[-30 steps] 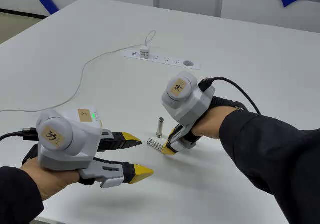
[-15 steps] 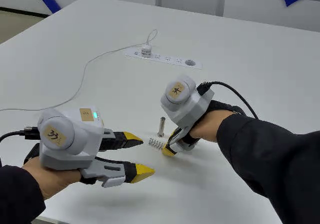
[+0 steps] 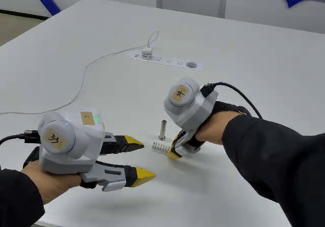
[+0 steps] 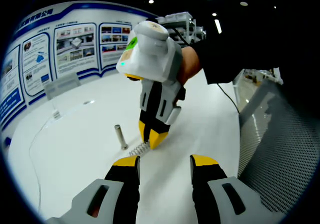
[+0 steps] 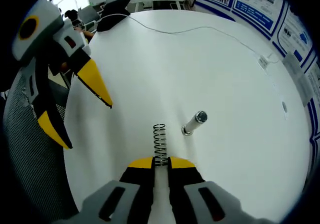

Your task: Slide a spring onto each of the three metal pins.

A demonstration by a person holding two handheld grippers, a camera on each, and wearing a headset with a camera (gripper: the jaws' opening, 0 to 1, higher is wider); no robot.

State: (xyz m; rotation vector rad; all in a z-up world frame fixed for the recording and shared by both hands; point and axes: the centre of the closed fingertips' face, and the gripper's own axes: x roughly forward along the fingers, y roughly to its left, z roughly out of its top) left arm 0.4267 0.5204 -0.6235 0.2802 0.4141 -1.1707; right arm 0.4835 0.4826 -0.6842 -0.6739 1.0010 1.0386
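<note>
1. One spring (image 5: pixel 160 143) lies flat on the white worktop (image 3: pixel 244 59), just beside the metal pin (image 5: pixel 194 123) on the side nearest the person. It is not threaded onto the pin.
2. Standing upright and bare, the pin has the spring's free end near its base but apart from it.
3. Nearly closed, the right claw (image 3: pixel 174 152) pinches the spring's other end between its yellow tips. The tips point down at the worktop close to the pin.
4. Spread wide and holding nothing, the left claw (image 3: pixel 142 159) hovers farther from the pin, to the pin's left as the person sees it. Its tips point toward the pin and spring.
5. Compared with a second ago and half a second ago, little differs. The spring sits in the same spot beside the pin, the right claw still grips the same end, and the left claw is as wide open as before. Only the whole head view has shifted slightly.
6. Well beyond the pin, a white power strip (image 3: pixel 165 60) lies on the worktop, with a thin cable (image 3: pixel 81 85) trailing from it.
</note>
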